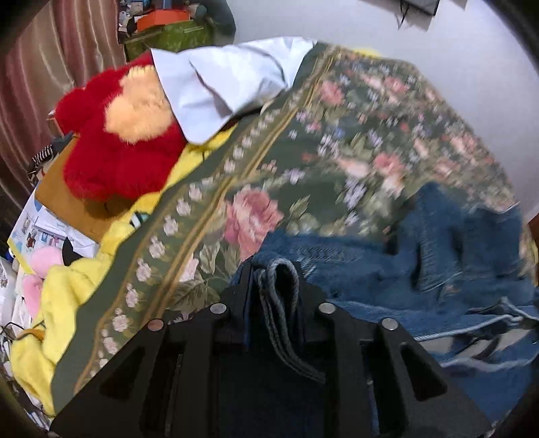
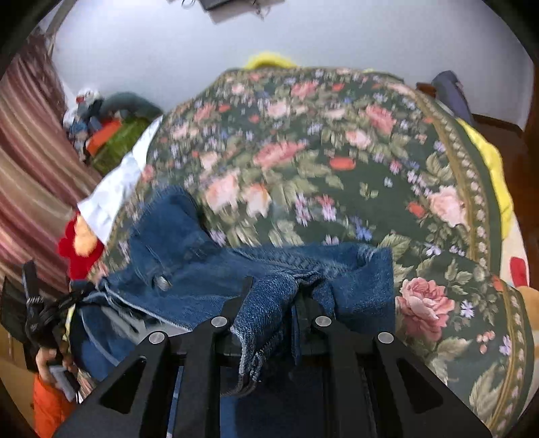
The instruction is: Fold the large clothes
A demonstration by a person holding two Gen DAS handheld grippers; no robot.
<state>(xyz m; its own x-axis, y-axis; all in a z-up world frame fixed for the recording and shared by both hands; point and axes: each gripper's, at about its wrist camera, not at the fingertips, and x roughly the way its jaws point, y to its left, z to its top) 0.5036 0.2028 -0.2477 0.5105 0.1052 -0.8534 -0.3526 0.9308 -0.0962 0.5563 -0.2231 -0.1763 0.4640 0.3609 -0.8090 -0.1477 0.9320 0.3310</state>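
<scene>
A blue denim garment (image 1: pixel 438 256) lies bunched on a green floral bedspread (image 1: pixel 303 151). My left gripper (image 1: pixel 274 269) is shut on a folded denim edge, which sticks up between its fingers. In the right wrist view the same denim garment (image 2: pixel 188 266) spreads across the floral bedspread (image 2: pixel 337 161). My right gripper (image 2: pixel 274 286) is shut on another bunched denim edge, which drapes over and between its fingers. The left gripper's body and the hand holding it (image 2: pixel 43 323) show at the right wrist view's left edge. Both views are motion-blurred.
A red and cream plush toy (image 1: pixel 124 134), a white cloth (image 1: pixel 219 87) and yellow bedding (image 1: pixel 67 286) lie left of the bedspread. Boxes and clutter (image 1: pixel 161 30) stand by a striped curtain (image 1: pixel 50 67). A pale wall (image 2: pixel 303 37) is behind the bed.
</scene>
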